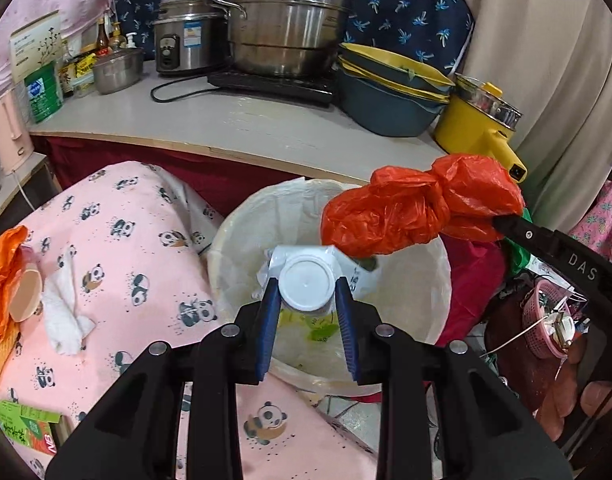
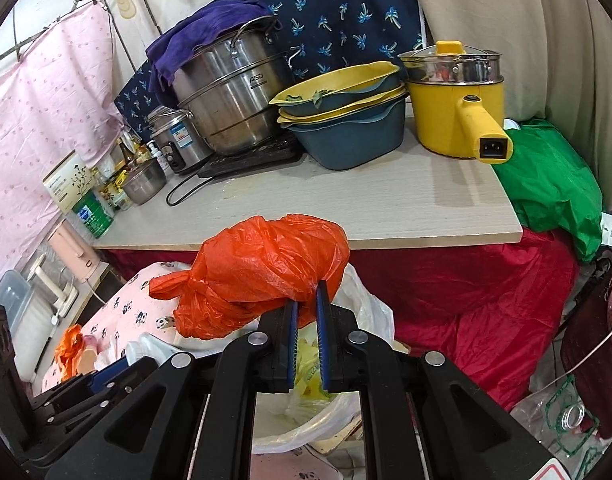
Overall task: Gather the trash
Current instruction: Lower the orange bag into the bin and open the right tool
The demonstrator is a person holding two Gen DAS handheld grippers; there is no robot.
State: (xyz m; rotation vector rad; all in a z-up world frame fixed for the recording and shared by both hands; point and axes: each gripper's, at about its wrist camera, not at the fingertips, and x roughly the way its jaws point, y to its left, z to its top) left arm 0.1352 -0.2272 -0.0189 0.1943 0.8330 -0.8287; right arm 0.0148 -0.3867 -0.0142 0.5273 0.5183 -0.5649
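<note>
Left gripper (image 1: 306, 288) grasps a white bottle (image 1: 305, 287) by its sides, blue pads (image 1: 268, 320) pressed on both flanks, round white end facing the camera. Bottle hangs above the open mouth of the trash bin (image 1: 442, 280), which is lined with a pale plastic bag; yellow and green scraps lie at the bin bottom.

Right gripper (image 2: 307, 308) jaws clenched, nearly together, pinching a fold of the knotted orange plastic bag (image 2: 258, 272). In the left wrist view that orange bag (image 1: 418, 208) sits over the bin's far right rim, just beside the bottle, right gripper finger coming in from the right.

Panda-print pink cloth (image 1: 118, 248) covers the surface left of the bin. At its left edge: another crumpled orange bag (image 1: 2, 272) and a white tissue (image 1: 64, 312) just beside it. Green carton (image 1: 26, 424) at the cloth's near left corner.

Behind the bin, wooden counter (image 2: 346, 208) carries a big steel steamer pot (image 2: 234, 92), rice cooker (image 1: 186, 32), stacked blue-yellow basins (image 2: 346, 120) and, toward its right edge, a yellow electric pot (image 2: 458, 96)
</note>
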